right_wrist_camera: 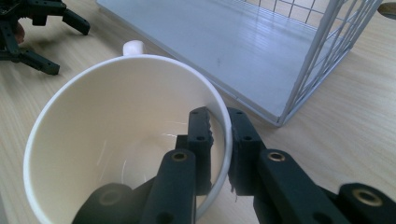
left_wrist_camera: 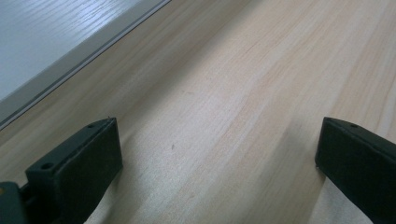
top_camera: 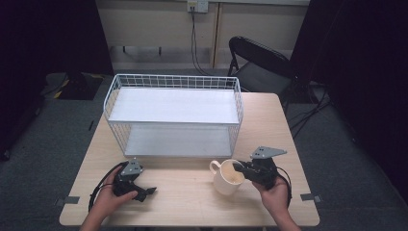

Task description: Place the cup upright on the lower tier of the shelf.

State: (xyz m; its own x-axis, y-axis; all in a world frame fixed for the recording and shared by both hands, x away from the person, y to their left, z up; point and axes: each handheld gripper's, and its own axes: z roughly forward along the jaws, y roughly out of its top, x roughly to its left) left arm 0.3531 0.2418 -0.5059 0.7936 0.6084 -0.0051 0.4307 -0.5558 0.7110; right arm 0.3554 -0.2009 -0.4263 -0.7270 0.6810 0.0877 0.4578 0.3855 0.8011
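Right gripper [right_wrist_camera: 219,135] has its jaws pinched on the rim of the cream mug [top_camera: 227,177], one jaw inside the cup and one outside, so it's a proper clamp on the wall. Mug sits on the wooden table [top_camera: 192,197], near the front edge, just in front of the white wire rack [top_camera: 173,115] and toward its right corner, with its handle poking out on the far-left side. Over on the left, the left gripper [left_wrist_camera: 217,154] hangs low over bare tabletop with its jaws spread wide, nothing between them. Black folding chair [top_camera: 260,62] stands behind the table.
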